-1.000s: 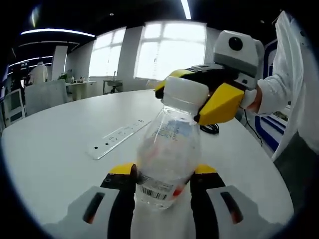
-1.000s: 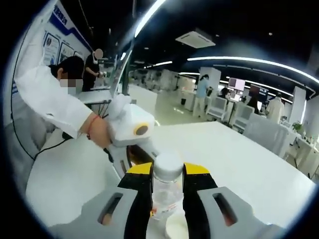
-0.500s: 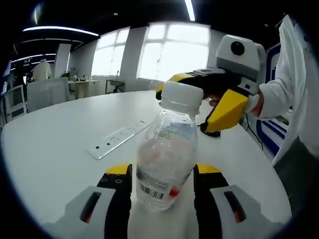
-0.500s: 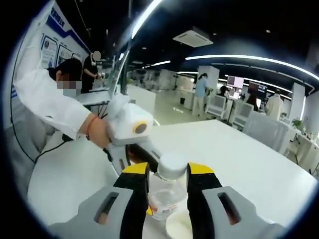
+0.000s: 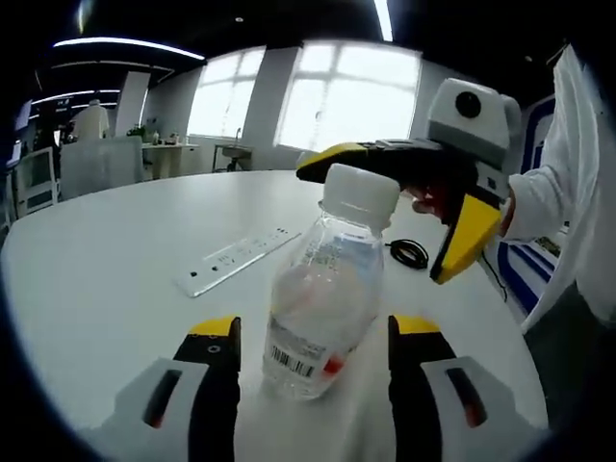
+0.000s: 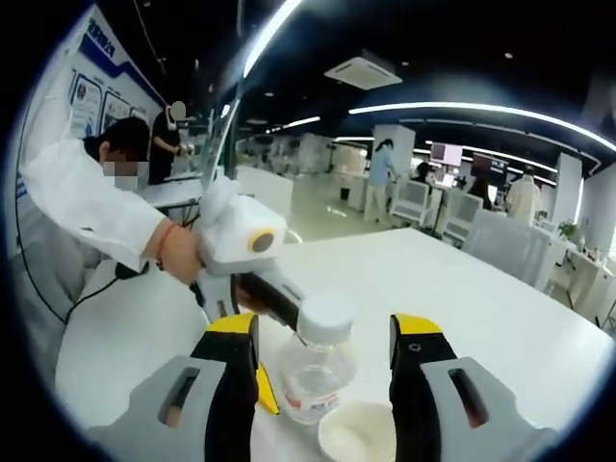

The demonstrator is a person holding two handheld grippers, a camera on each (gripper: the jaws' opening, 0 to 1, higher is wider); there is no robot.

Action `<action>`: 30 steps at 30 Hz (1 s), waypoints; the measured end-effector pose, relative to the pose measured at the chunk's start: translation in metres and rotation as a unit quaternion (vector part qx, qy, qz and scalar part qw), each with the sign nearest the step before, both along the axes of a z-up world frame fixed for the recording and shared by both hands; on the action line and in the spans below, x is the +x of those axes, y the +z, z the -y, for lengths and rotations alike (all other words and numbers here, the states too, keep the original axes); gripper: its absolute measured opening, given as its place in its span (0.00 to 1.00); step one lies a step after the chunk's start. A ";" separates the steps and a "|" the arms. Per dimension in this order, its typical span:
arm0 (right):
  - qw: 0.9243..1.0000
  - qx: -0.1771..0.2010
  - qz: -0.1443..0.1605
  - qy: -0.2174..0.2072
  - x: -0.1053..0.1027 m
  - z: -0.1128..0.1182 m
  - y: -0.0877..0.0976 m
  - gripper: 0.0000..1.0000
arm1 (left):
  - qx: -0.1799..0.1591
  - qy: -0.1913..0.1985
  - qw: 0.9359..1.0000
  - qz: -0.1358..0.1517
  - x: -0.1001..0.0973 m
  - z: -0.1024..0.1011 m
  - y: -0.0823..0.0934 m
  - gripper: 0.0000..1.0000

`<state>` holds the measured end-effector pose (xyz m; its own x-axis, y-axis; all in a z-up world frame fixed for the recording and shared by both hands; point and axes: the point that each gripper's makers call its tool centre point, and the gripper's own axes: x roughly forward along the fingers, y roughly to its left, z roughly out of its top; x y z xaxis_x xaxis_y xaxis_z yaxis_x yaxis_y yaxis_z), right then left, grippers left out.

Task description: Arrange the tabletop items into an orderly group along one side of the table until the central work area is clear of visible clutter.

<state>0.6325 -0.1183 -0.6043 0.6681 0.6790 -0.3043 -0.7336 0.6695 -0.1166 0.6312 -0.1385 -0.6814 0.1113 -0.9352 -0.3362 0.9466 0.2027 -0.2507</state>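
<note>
1. Left gripper view: the clear plastic bottle with a white cap (image 5: 327, 289) stands on the white round desk (image 5: 106, 289), between the left gripper (image 5: 316, 385)'s yellow-tipped fingers (image 5: 217, 385), which are spread wide and touch nothing. The right gripper (image 5: 428, 192) hangs just behind the bottle's cap. A white power strip (image 5: 236, 262) lies left of the bottle and farther off; a black coiled cable (image 5: 409, 252) lies behind it to the right.
2. Right gripper view: its fingers (image 6: 231, 385) are also wide apart and empty, the bottle between them, a small white bowl (image 6: 358, 435) just beside it.
3. Progress: the bottle looks set down and released; the strip and cable likely remain to be grouped.
</note>
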 end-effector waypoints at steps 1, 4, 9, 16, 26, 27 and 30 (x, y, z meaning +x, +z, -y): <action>1.000 0.001 0.000 -0.001 0.000 0.000 0.000 0.54 | 0.003 0.001 1.000 0.001 0.000 -0.001 0.000 0.66; 1.000 0.003 0.001 -0.003 0.000 0.001 0.001 0.57 | 0.001 0.007 1.000 -0.008 0.001 -0.002 0.001 0.72; 1.000 0.006 -0.002 -0.005 -0.004 0.002 0.003 0.61 | 0.003 0.012 1.000 -0.011 -0.001 -0.004 0.004 0.79; 1.000 0.012 -0.006 -0.010 -0.009 0.007 0.006 0.72 | 0.020 0.016 1.000 -0.014 -0.006 -0.009 0.006 0.87; 1.000 0.010 -0.015 -0.016 -0.028 0.024 0.008 0.88 | 0.033 0.025 0.999 -0.015 -0.017 -0.016 0.016 0.96; 1.000 0.009 -0.015 -0.017 -0.029 0.026 0.008 0.91 | 0.034 0.026 0.999 -0.016 -0.018 -0.017 0.017 0.97; 1.000 0.006 -0.020 -0.022 -0.036 0.034 0.008 0.94 | 0.040 0.030 0.999 -0.013 -0.022 -0.020 0.020 1.00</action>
